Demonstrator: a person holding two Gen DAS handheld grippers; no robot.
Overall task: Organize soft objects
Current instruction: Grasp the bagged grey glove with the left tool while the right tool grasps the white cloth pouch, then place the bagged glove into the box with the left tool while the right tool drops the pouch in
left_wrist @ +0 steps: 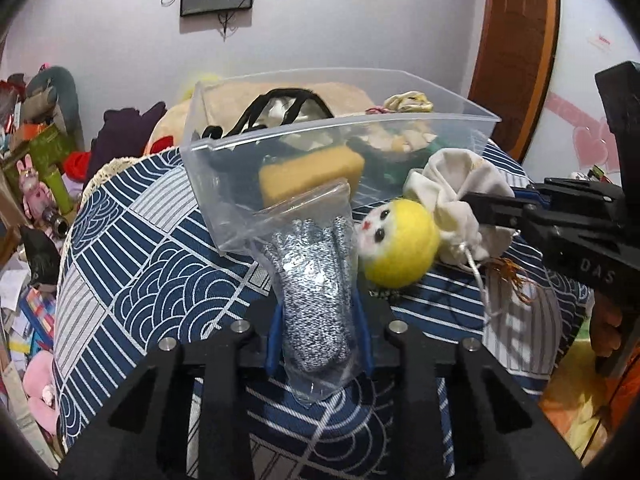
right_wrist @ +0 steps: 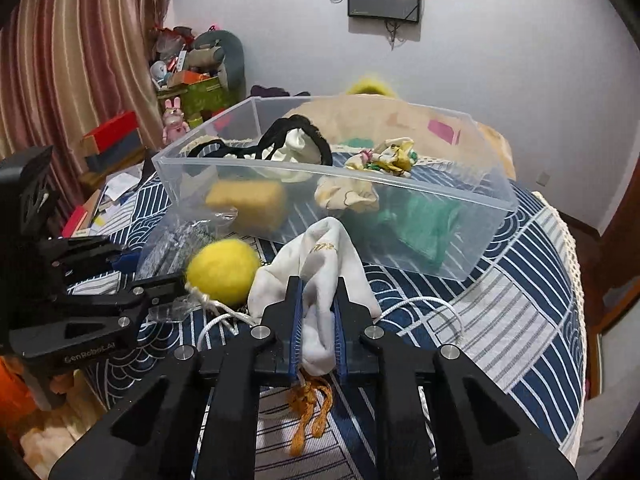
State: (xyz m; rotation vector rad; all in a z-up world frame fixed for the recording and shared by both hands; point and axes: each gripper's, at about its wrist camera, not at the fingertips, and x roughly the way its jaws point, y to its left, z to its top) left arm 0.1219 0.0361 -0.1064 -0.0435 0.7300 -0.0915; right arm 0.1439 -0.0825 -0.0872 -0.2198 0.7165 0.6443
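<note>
My left gripper [left_wrist: 318, 312] is shut on a clear plastic bag of grey knit gloves [left_wrist: 314, 280], its top leaning on the clear plastic bin [left_wrist: 340, 122]. My right gripper [right_wrist: 318, 308] is shut on a white drawstring pouch [right_wrist: 324, 260], seen in the left wrist view too [left_wrist: 456, 196]. A yellow felt ball with a white face [left_wrist: 396, 240] lies on the table between them, also in the right wrist view [right_wrist: 222, 266]. The bin [right_wrist: 492, 204] holds a yellow sponge [right_wrist: 246, 204], a black strap, a green cloth [right_wrist: 420, 224] and small fabric pieces.
The table has a blue and white patterned cloth [left_wrist: 132, 248]. An orange tassel [right_wrist: 308, 420] and a white cord [right_wrist: 432, 308] hang from the pouch. A cluttered floor and shelves lie to the left, a beige plush behind the bin, a wooden door [left_wrist: 516, 52] at the right.
</note>
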